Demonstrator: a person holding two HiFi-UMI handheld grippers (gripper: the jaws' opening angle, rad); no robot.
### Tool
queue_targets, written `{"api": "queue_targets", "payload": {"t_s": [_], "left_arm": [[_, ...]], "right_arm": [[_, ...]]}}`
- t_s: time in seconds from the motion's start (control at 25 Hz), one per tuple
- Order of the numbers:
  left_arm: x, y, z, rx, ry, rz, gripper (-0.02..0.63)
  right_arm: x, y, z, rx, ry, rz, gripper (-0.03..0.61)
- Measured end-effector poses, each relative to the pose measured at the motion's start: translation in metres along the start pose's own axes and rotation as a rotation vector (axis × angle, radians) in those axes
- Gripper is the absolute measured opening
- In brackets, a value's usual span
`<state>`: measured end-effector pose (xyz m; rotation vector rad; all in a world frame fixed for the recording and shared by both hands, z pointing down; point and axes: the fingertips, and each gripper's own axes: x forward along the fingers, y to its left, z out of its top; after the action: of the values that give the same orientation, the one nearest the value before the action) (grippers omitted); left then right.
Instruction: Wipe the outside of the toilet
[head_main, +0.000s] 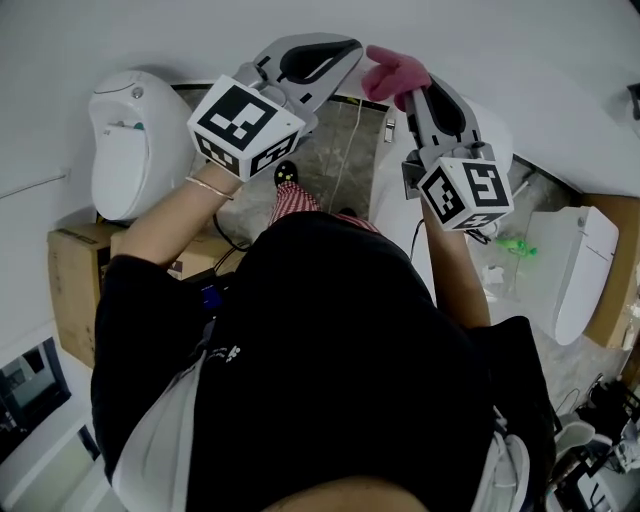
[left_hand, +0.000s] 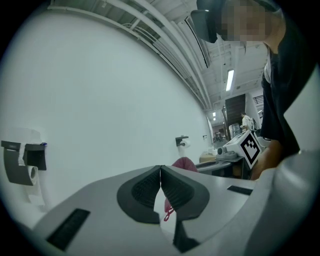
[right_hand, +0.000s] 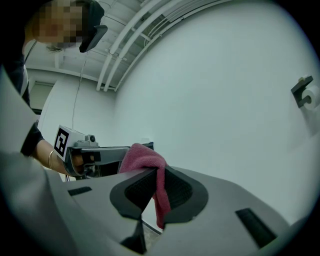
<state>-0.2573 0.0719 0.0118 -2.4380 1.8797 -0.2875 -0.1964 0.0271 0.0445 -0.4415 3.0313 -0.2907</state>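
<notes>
1. Two tongs are raised side by side in front of the plain white wall (head_main: 150, 40) behind the middle toilet (head_main: 392, 215).
2. The left tongs (left_hand: 160, 172) are clenched tip to tip with nothing between them, held left of the middle toilet.
3. The right tongs (right_hand: 155, 177), over the middle toilet, grasp a pink cloth (right_hand: 142, 157). It bunches above the tips and hangs down between the pads.
4. Mottled grey stone floor (head_main: 340, 165) lies left of the middle toilet.
5. Further left stands a second toilet (head_main: 125, 150), with a cardboard box (head_main: 75, 280) near it.
6. A third toilet (head_main: 580, 270) stands to the right.
7. A paper-roll holder (left_hand: 182, 141) is fixed to the wall, and a strip light (left_hand: 230, 80) glows overhead.
</notes>
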Motion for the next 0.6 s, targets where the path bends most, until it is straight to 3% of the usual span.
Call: {"api": "queue_targets", "payload": {"t_s": [0.6], "left_arm": [[-0.012,0.008,-0.005,-0.043,0.027,-0.009,0.011]], "right_arm": [[0.008,0.006,-0.008,0.004,0.028,0.041,0.057]]}}
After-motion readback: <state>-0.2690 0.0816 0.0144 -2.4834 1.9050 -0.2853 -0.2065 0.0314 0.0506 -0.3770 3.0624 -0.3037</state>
